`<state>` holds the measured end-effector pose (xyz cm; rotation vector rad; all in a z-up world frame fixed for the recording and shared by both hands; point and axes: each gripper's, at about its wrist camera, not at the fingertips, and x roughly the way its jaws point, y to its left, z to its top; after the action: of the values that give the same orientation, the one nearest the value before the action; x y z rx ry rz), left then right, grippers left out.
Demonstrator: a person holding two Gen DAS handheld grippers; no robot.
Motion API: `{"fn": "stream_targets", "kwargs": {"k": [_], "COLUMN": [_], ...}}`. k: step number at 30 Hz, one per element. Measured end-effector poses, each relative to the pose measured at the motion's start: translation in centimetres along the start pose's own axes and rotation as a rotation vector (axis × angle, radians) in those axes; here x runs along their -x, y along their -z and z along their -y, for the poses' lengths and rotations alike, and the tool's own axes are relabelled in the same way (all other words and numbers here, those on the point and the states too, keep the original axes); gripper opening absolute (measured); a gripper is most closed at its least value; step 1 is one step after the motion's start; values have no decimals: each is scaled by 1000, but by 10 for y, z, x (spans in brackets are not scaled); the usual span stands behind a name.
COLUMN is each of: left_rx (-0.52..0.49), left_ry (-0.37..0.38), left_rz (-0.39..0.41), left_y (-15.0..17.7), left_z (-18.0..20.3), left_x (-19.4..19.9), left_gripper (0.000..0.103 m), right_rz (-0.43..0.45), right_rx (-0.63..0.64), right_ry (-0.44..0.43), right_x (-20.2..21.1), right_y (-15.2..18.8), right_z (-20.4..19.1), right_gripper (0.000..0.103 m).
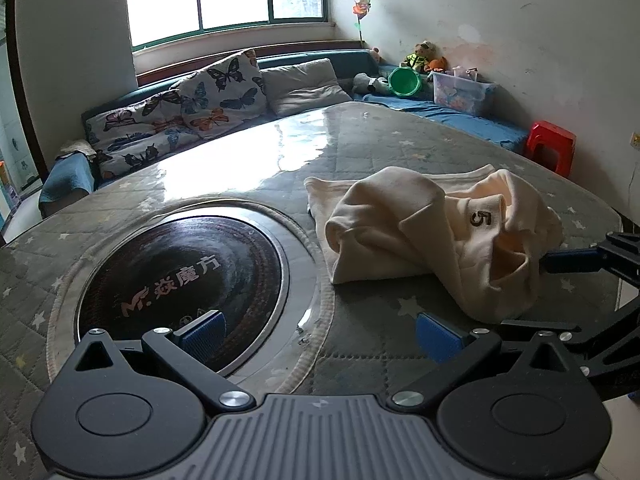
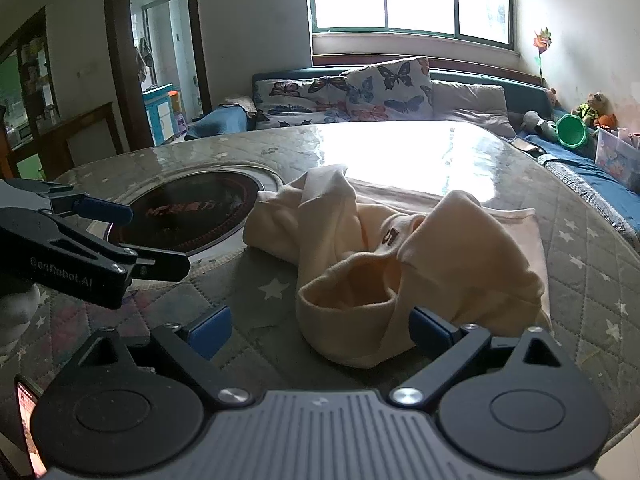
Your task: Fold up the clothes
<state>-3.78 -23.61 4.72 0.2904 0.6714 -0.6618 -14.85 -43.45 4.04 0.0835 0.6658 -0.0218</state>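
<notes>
A cream garment (image 1: 432,236) with a dark "5" on it lies crumpled on the quilted table (image 1: 360,148); it also shows in the right wrist view (image 2: 420,264). My left gripper (image 1: 320,330) is open and empty, low over the table, with the garment just ahead and to its right. My right gripper (image 2: 320,330) is open and empty; the garment's near folded edge lies between its blue pads (image 2: 430,330) without being clamped. The right gripper shows at the right edge of the left wrist view (image 1: 576,260), and the left gripper shows at the left of the right wrist view (image 2: 120,224).
A round black hotplate (image 1: 180,276) is set into the table left of the garment. A sofa with butterfly cushions (image 1: 192,100), a green bucket (image 1: 404,82), a plastic box (image 1: 460,90) and a red stool (image 1: 550,148) stand beyond the table. A phone (image 2: 28,420) lies at the near left.
</notes>
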Motion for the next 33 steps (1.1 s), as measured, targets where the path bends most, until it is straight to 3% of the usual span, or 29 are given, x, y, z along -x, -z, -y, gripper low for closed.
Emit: {"fn": "stream_targets", "kwargs": {"k": [14,33], "left_rx": [-4,-25], "left_ry": [20,15], "left_rz": [-15,-68], "left_y": [-5,-1], "left_z": [9,21], "left_x": [-4,-9], "left_gripper": [103,103], "right_rz": [-10,-132], "right_rx": [-15,-39], "right_ry": [18,41], "right_x": [2,-18], "right_y": [0,22], "right_z": [2,3], "right_gripper": [96,101]}}
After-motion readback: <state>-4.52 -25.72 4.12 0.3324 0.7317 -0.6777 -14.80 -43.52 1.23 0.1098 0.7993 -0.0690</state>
